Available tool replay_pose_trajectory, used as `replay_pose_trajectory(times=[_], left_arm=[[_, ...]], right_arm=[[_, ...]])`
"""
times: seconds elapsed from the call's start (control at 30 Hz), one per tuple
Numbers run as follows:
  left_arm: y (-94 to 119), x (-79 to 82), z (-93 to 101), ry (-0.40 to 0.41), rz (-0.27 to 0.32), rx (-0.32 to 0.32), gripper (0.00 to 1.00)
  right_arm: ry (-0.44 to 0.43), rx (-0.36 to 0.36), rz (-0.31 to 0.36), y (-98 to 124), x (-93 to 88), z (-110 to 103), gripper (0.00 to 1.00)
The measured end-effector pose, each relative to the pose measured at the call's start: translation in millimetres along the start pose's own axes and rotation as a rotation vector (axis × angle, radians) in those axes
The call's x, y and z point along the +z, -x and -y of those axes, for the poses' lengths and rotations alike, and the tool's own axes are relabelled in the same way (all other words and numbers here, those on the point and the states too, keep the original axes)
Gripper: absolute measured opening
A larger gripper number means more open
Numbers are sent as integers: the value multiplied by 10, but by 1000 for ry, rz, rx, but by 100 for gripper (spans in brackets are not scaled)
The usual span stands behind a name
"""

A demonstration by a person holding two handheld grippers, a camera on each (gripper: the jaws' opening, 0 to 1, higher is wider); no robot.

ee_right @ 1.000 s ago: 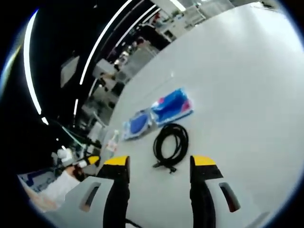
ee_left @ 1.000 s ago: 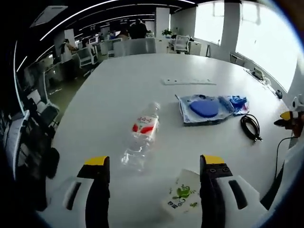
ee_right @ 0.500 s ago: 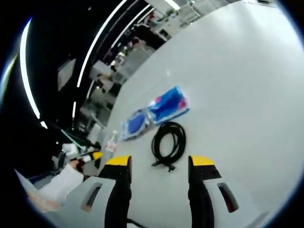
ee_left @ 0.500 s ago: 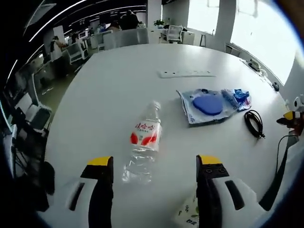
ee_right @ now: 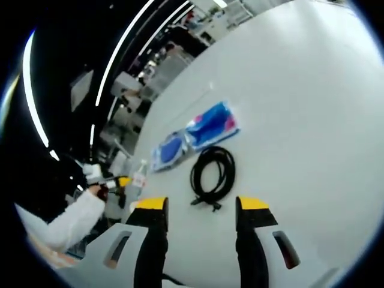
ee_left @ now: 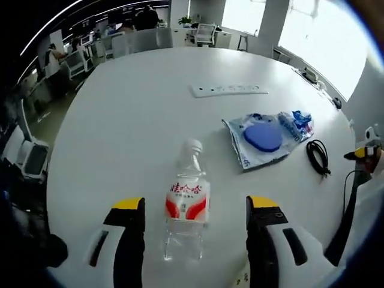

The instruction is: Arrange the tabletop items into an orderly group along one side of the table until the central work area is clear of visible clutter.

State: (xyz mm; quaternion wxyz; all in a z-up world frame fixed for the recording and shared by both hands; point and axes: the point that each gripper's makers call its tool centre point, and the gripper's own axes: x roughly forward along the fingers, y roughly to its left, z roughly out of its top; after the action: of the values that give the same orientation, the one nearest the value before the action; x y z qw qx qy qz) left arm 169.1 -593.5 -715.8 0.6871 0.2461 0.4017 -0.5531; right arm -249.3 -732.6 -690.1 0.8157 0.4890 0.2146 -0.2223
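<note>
In the left gripper view, the left gripper (ee_left: 195,207) is seen with its yellow-tipped jaws spread wide and nothing held between them. A clear water bottle (ee_left: 187,210) with a red and white label lies on its side on the white table (ee_left: 132,120), cap pointing away toward the table's middle; compared with a second ago, when it lay ahead of the jaws and angled to the right, it is now framed between the two jaws, near the table's near edge, untouched by either. A white leaflet with green print (ee_left: 245,279), earlier plain beside the right jaw, is now reduced to a sliver at the near edge. Further right, a clear bag holding a round blue item (ee_left: 261,137) lies flat, a smaller blue packet (ee_left: 295,122) touching its far right end, and a coiled black cable (ee_left: 317,157) is seen just beside them toward the right edge. A white power strip (ee_left: 228,90) lies beyond, toward the far side. In the right gripper view, the right gripper (ee_right: 200,207) is likewise wide open and empty, with the cable (ee_right: 212,175) just ahead of its jaws, much as before, and the blue bags (ee_right: 195,135) beyond it. The other gripper, in a white-sleeved hand (ee_right: 96,191), is seen at the left, higher in the picture than earlier.
</note>
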Motion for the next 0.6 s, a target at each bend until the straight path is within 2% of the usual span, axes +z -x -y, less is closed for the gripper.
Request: replay_pose_trajectory(times=[0.13,0.23,0.47,0.6], left_arm=[[-101,-70,29,16,-68,-44,66],[-191,-40,21,-1,-66,-45,70],[-347,-167,-40,-43,-144,-23,67],[-426,-214,-55,-29,-154,-2,66]], right_arm=[[-2,-4,-7,-10,-14,-1,42],[-26,2,0,-21,-15,-21,41],[-22,6,-34,-87,-98,-63,40],[-50,28,-32,-97,-126,-142,39]])
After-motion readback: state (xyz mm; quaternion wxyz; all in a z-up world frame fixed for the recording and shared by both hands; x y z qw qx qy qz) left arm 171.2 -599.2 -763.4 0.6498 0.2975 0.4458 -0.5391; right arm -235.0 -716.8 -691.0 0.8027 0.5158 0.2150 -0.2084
